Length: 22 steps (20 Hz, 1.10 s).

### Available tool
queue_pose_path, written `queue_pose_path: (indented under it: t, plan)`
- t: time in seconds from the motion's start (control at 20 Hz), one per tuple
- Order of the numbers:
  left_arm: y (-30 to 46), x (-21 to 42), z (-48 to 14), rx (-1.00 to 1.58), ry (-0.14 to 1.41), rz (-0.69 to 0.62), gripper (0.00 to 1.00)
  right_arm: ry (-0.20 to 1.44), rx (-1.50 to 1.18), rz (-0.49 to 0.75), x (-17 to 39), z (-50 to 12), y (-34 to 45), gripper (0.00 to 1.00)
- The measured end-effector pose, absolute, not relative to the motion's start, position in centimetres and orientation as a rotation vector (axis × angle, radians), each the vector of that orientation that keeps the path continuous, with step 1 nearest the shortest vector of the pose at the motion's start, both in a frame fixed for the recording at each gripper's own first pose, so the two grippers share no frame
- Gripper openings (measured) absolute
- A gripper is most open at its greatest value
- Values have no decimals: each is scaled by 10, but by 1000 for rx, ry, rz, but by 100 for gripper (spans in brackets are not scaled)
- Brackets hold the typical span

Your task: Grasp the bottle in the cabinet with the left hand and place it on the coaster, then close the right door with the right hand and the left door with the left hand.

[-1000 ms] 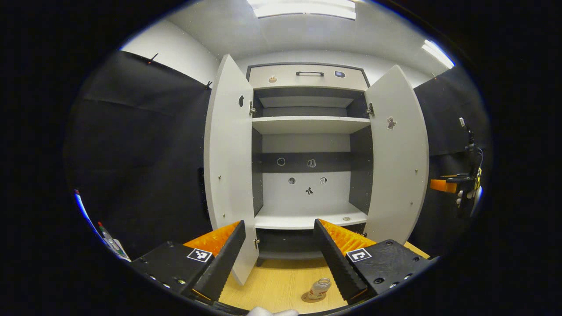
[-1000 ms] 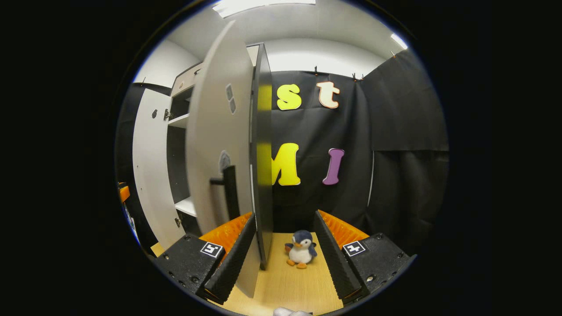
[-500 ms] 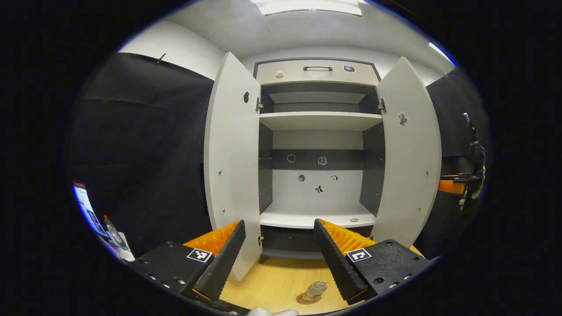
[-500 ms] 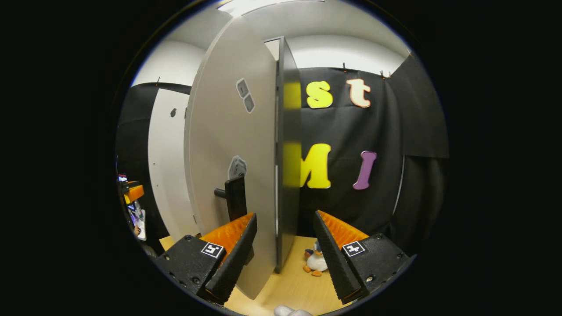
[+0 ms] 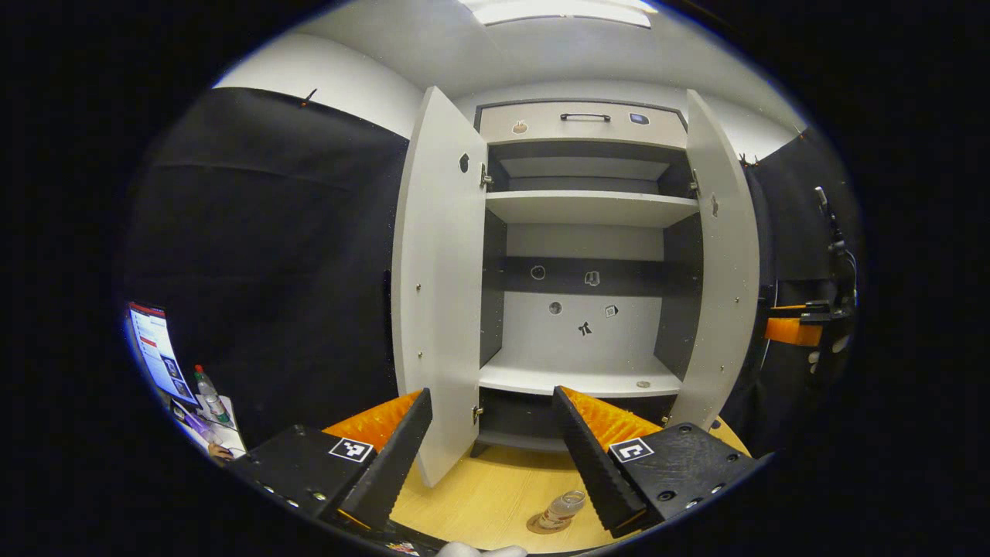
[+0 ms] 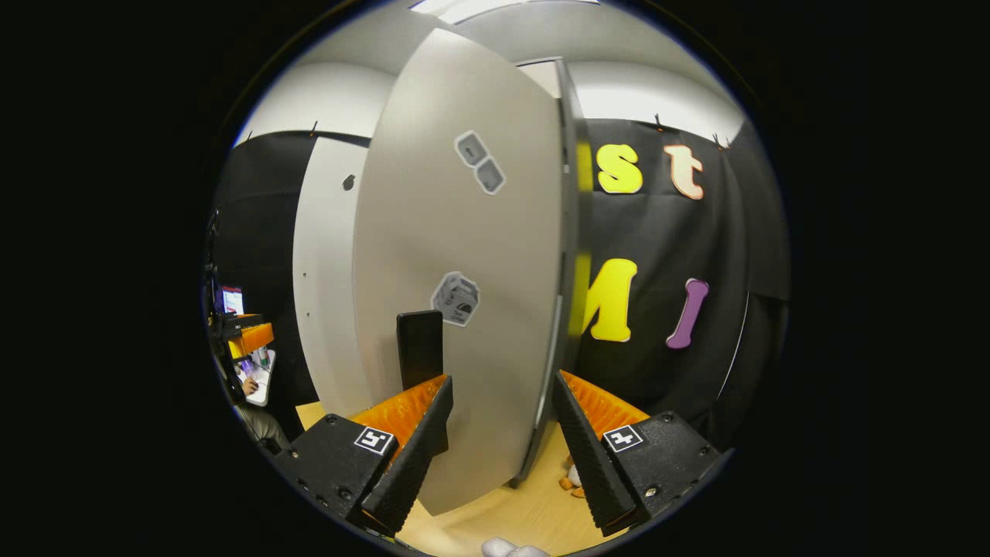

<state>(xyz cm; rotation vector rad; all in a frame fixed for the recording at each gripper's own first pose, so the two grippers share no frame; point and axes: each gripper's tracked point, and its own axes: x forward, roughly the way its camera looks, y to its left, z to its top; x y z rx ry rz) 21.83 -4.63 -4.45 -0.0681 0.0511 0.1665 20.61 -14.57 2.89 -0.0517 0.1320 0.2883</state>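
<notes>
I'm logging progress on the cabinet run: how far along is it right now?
Done: the bottle stands on the coaster, out of the cabinet. In hand: the right gripper, open, is at the outer face of the right door, which stands partly open. Left: shutting it, then the left door, wide open; the left gripper is open, holding nothing.

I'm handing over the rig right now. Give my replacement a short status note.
Left tongs: open, holding nothing, facing the cabinet.
Right tongs: open, at the outer face of the right door, beside its handle.
Done: bottle stands on the coaster on the wooden floor.
Left: swing the right door fully shut, then the left door, which stands wide open.
</notes>
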Motion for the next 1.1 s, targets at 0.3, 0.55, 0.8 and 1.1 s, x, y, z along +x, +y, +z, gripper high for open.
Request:
queue_pose_path:
  t: [0.3, 0.55, 0.8, 1.1]
  plan:
    - [-25, 214, -48, -25, 56, 125, 95, 130, 15, 296, 241, 19, -80, 81]
    - [1, 207, -53, -30, 68, 93, 95, 108, 3, 201, 231, 27, -76, 81]
    - [32, 204, -56, -47, 58, 64, 95, 124, 11, 104, 194, 31, -89, 81]
    - [87, 209, -55, -31, 47, 60, 95, 118, -18, 22, 144, 33, -82, 81]
